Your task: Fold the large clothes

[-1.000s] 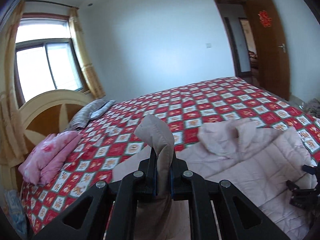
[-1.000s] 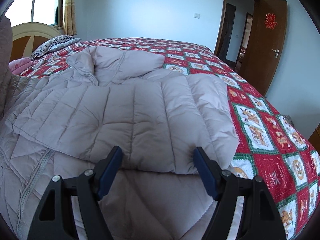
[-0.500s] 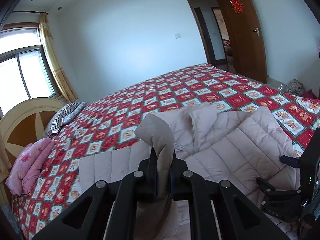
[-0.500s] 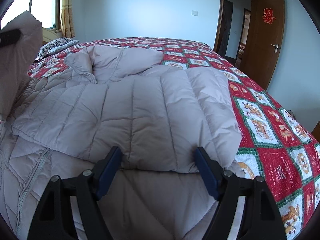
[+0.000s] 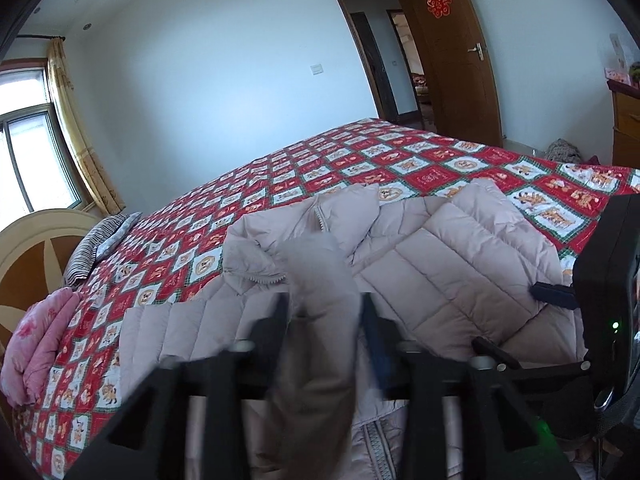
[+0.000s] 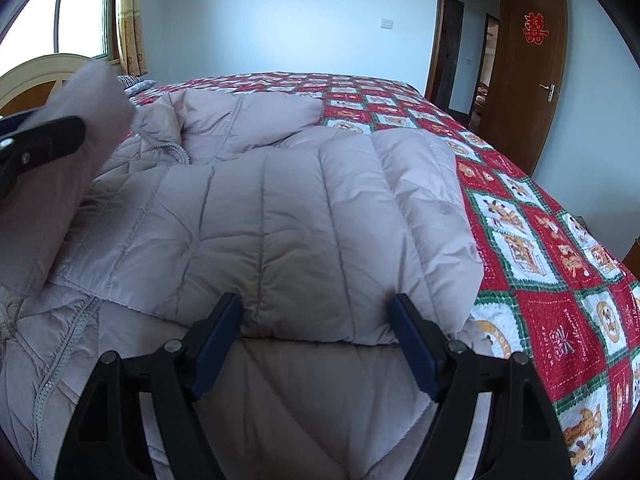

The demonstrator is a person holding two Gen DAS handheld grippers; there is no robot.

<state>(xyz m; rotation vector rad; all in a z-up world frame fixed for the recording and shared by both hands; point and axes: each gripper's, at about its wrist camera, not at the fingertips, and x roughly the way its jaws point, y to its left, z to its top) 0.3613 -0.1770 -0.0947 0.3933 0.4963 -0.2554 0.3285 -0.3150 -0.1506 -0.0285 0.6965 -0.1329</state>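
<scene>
A pale pink quilted jacket (image 5: 460, 248) lies spread on the bed, its right sleeve folded across the body (image 6: 300, 208). My left gripper (image 5: 324, 312) is over the jacket's middle, and its jaws are opening. The other sleeve's cuff (image 5: 320, 276) stands loose between them, blurred. In the right wrist view that sleeve (image 6: 60, 168) hangs at the far left beside a left finger (image 6: 48, 140). My right gripper (image 6: 316, 316) is open wide, its blue pads flanking the near edge of the folded sleeve without squeezing it.
A red, white and green patchwork bedspread (image 5: 360, 160) covers the bed. A folded pink blanket (image 5: 44, 340) and a striped pillow (image 5: 100, 240) lie by the wooden headboard (image 5: 32, 248). An open brown door (image 5: 452, 60) stands beyond the bed's far corner.
My left gripper carried the sleeve rightwards and down over the jacket, and its jaws went from shut on the cuff to apart. The right gripper stayed put.
</scene>
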